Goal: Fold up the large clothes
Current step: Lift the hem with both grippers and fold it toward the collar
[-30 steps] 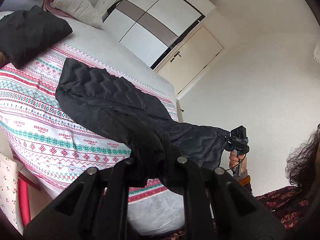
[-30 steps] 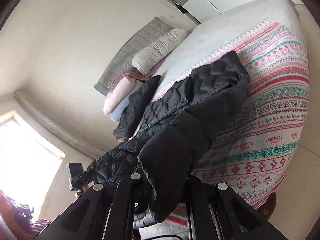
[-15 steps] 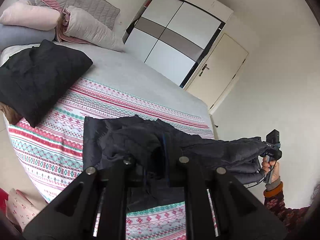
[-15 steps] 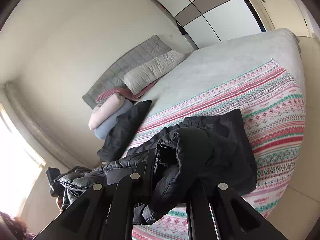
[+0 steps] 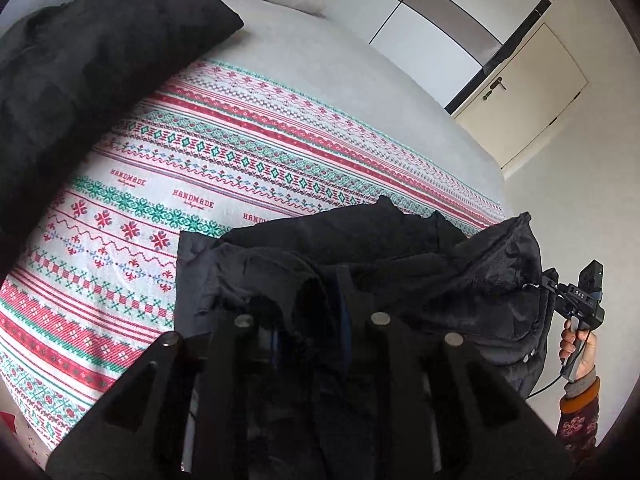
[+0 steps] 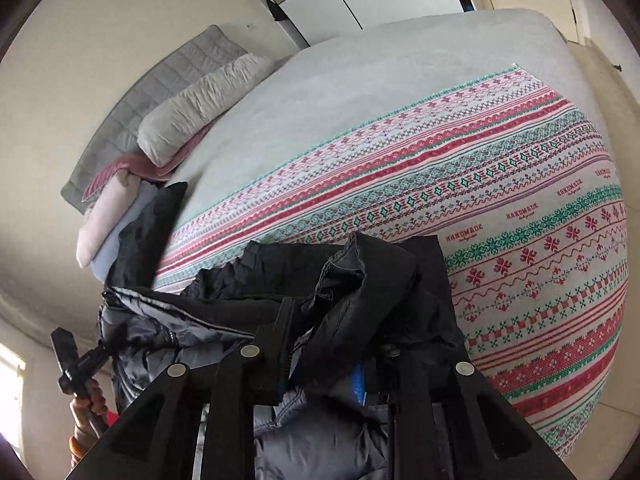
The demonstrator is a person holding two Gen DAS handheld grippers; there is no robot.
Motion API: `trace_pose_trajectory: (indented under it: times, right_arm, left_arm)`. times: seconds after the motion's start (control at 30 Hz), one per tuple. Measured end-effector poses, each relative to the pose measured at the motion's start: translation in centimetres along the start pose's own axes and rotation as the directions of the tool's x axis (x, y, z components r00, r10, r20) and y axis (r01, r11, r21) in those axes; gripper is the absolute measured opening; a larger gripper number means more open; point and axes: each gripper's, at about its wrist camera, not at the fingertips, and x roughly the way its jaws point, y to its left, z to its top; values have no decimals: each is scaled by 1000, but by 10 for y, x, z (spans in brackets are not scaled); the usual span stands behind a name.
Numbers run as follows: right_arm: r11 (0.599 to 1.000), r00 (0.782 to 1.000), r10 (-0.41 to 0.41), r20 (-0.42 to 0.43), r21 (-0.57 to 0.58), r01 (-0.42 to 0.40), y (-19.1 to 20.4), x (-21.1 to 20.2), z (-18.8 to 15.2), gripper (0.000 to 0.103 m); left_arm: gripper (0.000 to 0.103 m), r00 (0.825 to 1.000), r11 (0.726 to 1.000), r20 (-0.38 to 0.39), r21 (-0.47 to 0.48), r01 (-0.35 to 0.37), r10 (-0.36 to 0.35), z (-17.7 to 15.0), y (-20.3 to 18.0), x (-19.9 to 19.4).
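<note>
A black puffer jacket (image 5: 400, 248) (image 6: 248, 280) lies bunched along the near edge of the bed, stretched between my two grippers. The left gripper (image 5: 304, 304) has its jaws opening, with jacket fabric lying loose between its fingers. From the right wrist view it shows at the jacket's left end (image 6: 102, 350), held by a hand (image 6: 86, 404). The right gripper (image 6: 332, 328) is also opening, a fold of the jacket draped between its fingers. In the left wrist view it sits at the jacket's right end (image 5: 540, 284).
The bed carries a red, green and white patterned cover (image 5: 240, 152) (image 6: 480, 184) over a grey sheet. A second black garment (image 5: 80, 60) (image 6: 148, 224) lies near the pillows (image 6: 200, 104). A wardrobe (image 5: 432, 12) and a cream door (image 5: 528, 92) stand beyond.
Both grippers have swung down and in over the bed, carrying the jacket from hanging stretched in the air to lying bunched on the cover's near edge.
</note>
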Motion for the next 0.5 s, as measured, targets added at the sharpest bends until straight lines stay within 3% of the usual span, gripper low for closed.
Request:
trace_pose_trajectory:
  times: [0.07, 0.13, 0.2, 0.23, 0.3, 0.33, 0.5]
  right_arm:
    - [998, 999, 33, -9, 52, -33, -14, 10, 2, 42]
    - [993, 997, 72, -13, 98, -70, -27, 13, 2, 46]
    - [991, 996, 89, -11, 103, -87, -33, 7, 0, 49]
    - [992, 996, 86, -7, 92, -85, -33, 1, -1, 51]
    - [997, 998, 66, 6, 43, -66, -28, -13, -6, 54]
    - [999, 998, 53, 17, 12, -53, -25, -21, -10, 55]
    - [990, 1000, 2, 22, -143, 1, 0, -53, -47, 60]
  left_arm:
    - [27, 1000, 999, -14, -32, 25, -26, 2, 7, 6]
    - [33, 997, 996, -31, -66, 68, -70, 4, 12, 2]
    - [52, 992, 990, -58, -96, 106, -112, 5, 14, -7]
    - [56, 991, 988, -62, -103, 114, -120, 4, 13, -13]
    - [72, 994, 992, -42, -80, 94, -98, 2, 10, -30]
    - [75, 997, 996, -21, -54, 71, -72, 0, 7, -39]
    - [78, 997, 989, 7, 123, -83, 83, -32, -14, -67]
